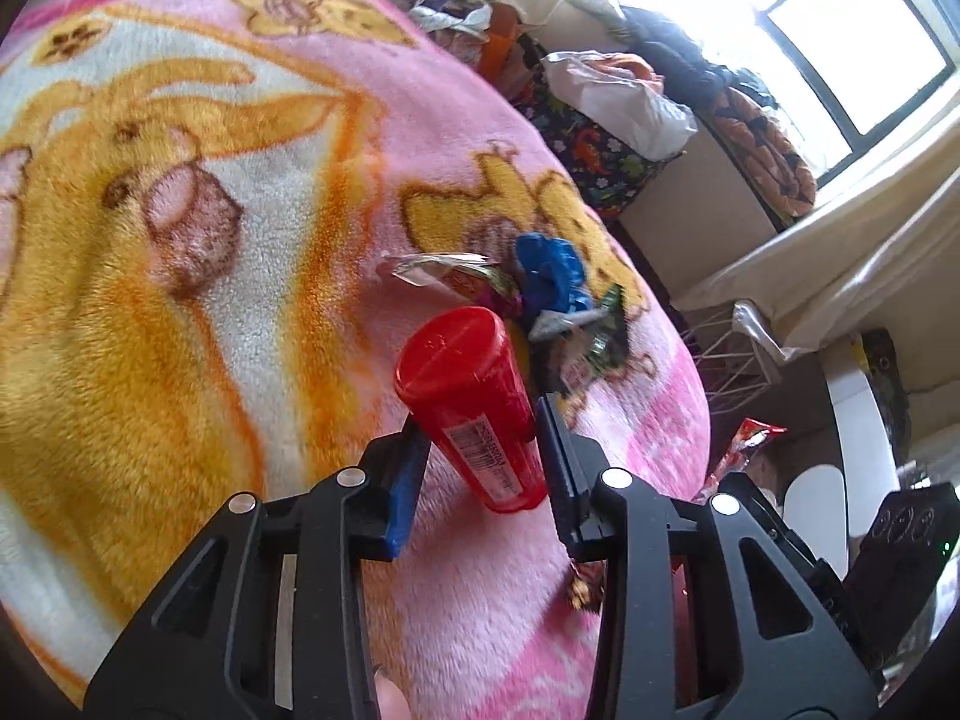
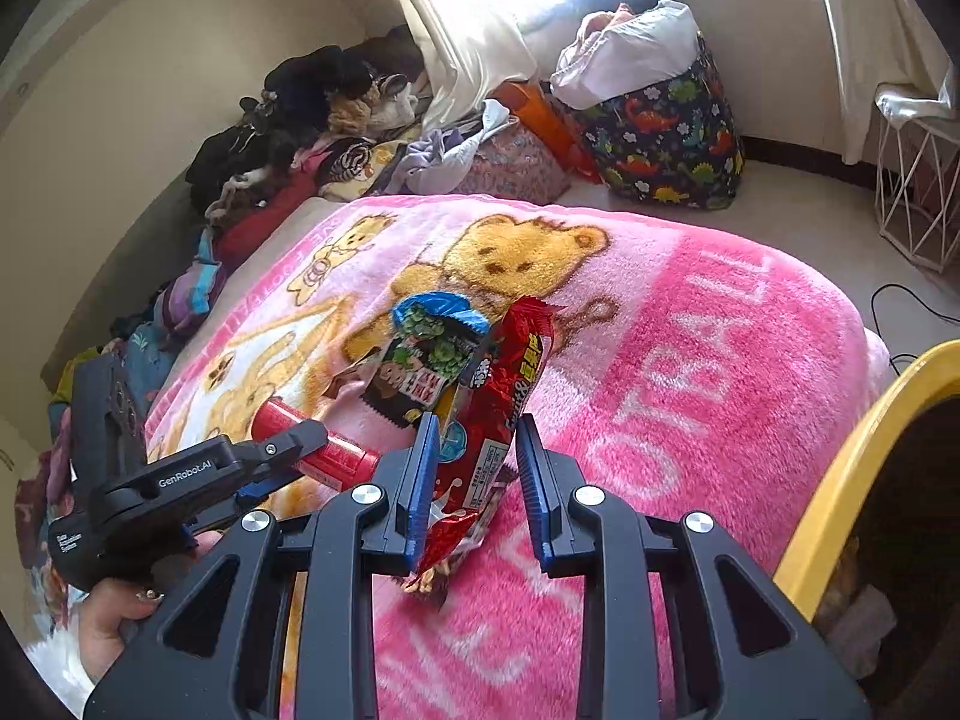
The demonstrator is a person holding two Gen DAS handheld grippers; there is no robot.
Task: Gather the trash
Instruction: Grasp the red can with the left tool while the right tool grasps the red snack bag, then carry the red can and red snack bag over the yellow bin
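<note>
The left gripper (image 1: 480, 420) has a red plastic tube (image 1: 471, 402) between its fingers, a smooth, round canister with a flat moulded cap and a white barcode label down its side. It points up and away from the gripper, lifted off the fleece, with both pads against its sides, so the gripper is pinching it. From the right wrist view the same tube (image 2: 315, 447) pokes out sideways from that gripper, which a hand (image 2: 114, 618) holds low at the left.

The right gripper (image 2: 471, 468) holds a red snack wrapper (image 2: 498, 414), glossy crinkled foil with printed lettering, standing upright. It lies flat against the left blue pad; the other pad stands a little off its edge, and whether it presses I cannot tell. The wrapper's torn lower end hangs down loose.

Just beyond the red wrapper, more litter lies in a small heap on the bed: a dark wrapper (image 2: 420, 360) printed with green, and a crumpled blue plastic piece (image 2: 441, 306) on top of it. In the left view that blue piece (image 1: 552, 273) sits beside a clear, shiny foil scrap (image 1: 432, 267).

All of it rests on a thick pink fleece blanket (image 2: 720, 360), fuzzy, printed with yellow bears. A curved yellow rim (image 2: 840, 468) shows at the right edge.
</note>
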